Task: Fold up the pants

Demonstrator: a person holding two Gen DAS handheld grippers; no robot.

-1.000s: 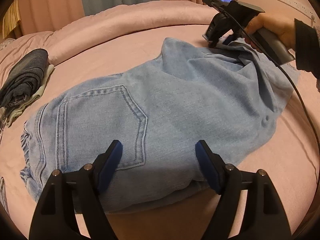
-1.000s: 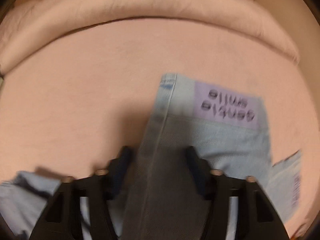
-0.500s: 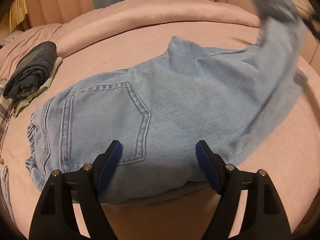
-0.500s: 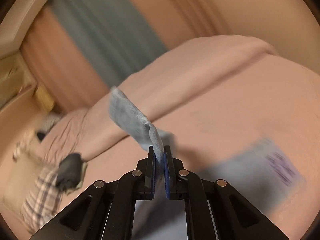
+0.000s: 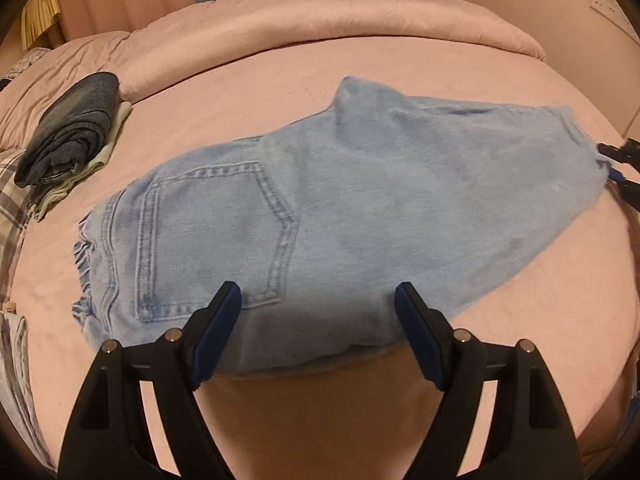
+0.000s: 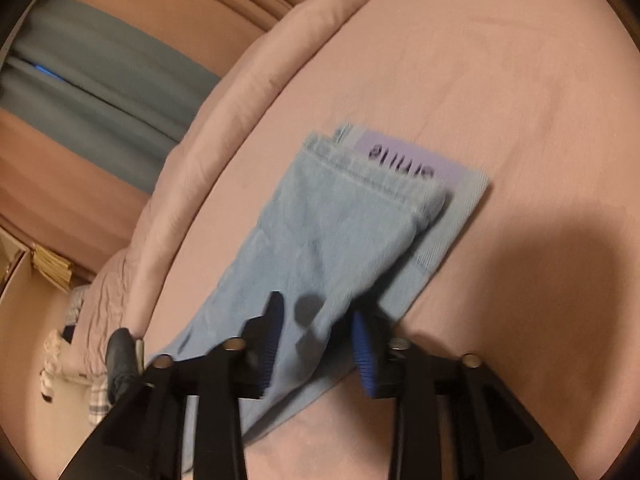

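In the left wrist view, my left tool (image 5: pixel 318 334) stands spread at bottom centre, over the near edge of the light blue jeans (image 5: pixel 340 216) lying mid-frame on the pink bed (image 5: pixel 440 68). Dark folded jeans (image 5: pixel 68 132) sit at upper left.

In the right wrist view, my right tool (image 6: pixel 316 344) is spread at the bottom around a jeans leg (image 6: pixel 340 232); a lilac label (image 6: pixel 404 160) shows at centre.

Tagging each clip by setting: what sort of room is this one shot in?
Most likely a bedroom: the jeans lie on a bed under pink bedding, curtains hang behind it, and folded clothes sit stacked at the side.
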